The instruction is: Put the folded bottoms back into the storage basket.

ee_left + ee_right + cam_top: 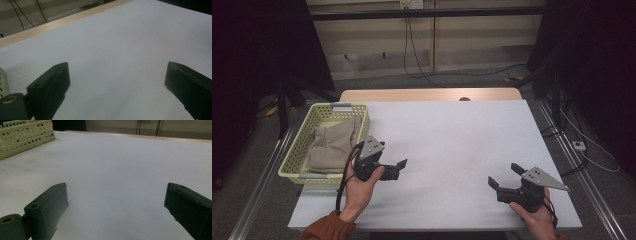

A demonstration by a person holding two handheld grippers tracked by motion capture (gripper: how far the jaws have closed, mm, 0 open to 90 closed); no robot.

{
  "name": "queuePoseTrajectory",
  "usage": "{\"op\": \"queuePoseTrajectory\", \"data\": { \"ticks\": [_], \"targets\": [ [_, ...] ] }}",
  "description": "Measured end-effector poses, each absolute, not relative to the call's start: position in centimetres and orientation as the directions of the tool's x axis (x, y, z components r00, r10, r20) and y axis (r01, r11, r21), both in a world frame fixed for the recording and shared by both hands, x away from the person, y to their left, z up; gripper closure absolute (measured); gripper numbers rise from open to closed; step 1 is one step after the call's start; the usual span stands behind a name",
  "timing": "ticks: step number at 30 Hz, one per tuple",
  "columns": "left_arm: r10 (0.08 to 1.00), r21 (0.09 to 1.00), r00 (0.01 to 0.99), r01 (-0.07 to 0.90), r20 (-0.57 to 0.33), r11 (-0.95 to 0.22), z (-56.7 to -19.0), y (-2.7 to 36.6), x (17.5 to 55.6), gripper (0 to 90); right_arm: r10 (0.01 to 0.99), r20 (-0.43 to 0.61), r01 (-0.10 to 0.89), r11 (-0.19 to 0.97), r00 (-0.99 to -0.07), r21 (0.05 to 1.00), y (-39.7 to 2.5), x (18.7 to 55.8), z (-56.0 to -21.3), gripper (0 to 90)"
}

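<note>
I hold my left hand-held gripper [398, 167] and right hand-held gripper [503, 176] released above the white counter [452, 145]; the cloth [332, 145] in the basket [307, 131] is partly hidden.

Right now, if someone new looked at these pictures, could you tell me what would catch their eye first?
Probably the pale yellow perforated basket at the left edge of the white table, with a beige cloth bundled inside it. Next, the two hand-held grippers near the front edge: the left gripper beside the basket and the right gripper toward the right corner, both with jaws open and holding nothing.
</note>
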State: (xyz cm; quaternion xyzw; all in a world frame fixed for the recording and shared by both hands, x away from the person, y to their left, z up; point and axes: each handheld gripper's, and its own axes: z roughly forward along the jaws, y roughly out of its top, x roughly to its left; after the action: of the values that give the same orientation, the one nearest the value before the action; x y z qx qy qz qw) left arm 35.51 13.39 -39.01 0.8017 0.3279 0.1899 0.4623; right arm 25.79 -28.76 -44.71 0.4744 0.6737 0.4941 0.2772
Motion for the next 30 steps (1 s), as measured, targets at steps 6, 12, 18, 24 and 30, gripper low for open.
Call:
{"op": "queuePoseTrajectory", "data": {
  "ticks": [6,12,18,24,30],
  "targets": [
    [0.692,0.867,0.720,0.374,-0.048,-0.329,-40.5,13.3,35.8,6.7,0.913,0.097,0.366,0.060,-0.396,0.929,-28.8,25.8,-44.7,4.5],
    [0.729,0.866,0.683,0.389,-0.042,-0.315,-41.6,14.4,35.6,6.2,0.912,0.098,0.363,0.059,-0.397,0.930,-28.8,25.8,-44.7,4.6],
    [0.756,0.875,0.653,0.384,-0.031,-0.295,-42.4,15.3,34.9,5.9,0.913,0.093,0.363,0.064,-0.398,0.930,-28.8,25.7,-44.7,4.5],
    [0.747,0.870,0.664,0.380,-0.020,-0.314,-43.2,15.3,33.9,5.7,0.914,0.101,0.362,0.052,-0.393,0.931,-28.9,25.8,-44.7,4.4],
    [0.746,0.869,0.665,0.392,-0.040,-0.302,-43.4,15.2,33.3,6.1,0.912,0.094,0.354,0.059,-0.400,0.933,-28.9,25.6,-44.5,4.4]
  ]
}}
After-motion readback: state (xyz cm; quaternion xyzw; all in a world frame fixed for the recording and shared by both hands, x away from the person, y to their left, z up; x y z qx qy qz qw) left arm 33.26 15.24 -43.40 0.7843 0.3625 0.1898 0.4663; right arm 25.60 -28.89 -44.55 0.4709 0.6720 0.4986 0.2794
